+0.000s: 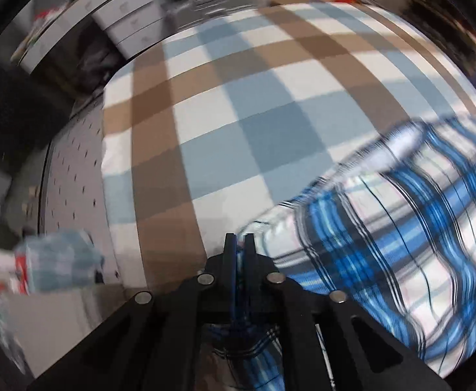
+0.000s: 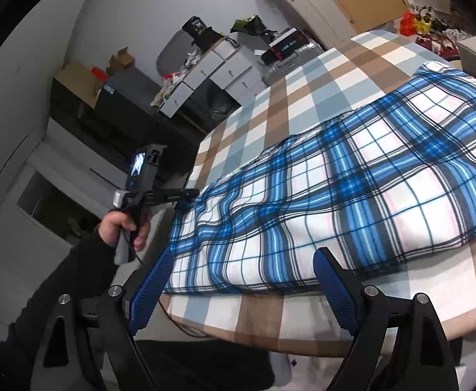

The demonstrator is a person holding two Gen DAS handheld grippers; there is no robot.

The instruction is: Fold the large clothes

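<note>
A large blue-and-white plaid cloth (image 2: 335, 179) lies spread on a table covered by a brown, blue and white checked tablecloth (image 2: 303, 97). My left gripper (image 1: 239, 244) is shut on the cloth's near left edge. Blue plaid fabric (image 1: 400, 228) is pinched between its fingers and hangs below them. In the right wrist view a hand (image 2: 124, 224) holds that left gripper (image 2: 192, 193) at the cloth's left corner. My right gripper (image 2: 243, 277) stands wide open over the cloth's front edge, its blue pads (image 2: 153, 280) on either side and apart from the fabric.
White drawer units (image 2: 218, 68), a silver suitcase (image 2: 287, 58) and cardboard boxes (image 2: 81, 78) stand beyond the table's far side. A grey perforated board (image 1: 75, 179) lies left of the table. The table's front edge (image 2: 270, 332) is right below my right gripper.
</note>
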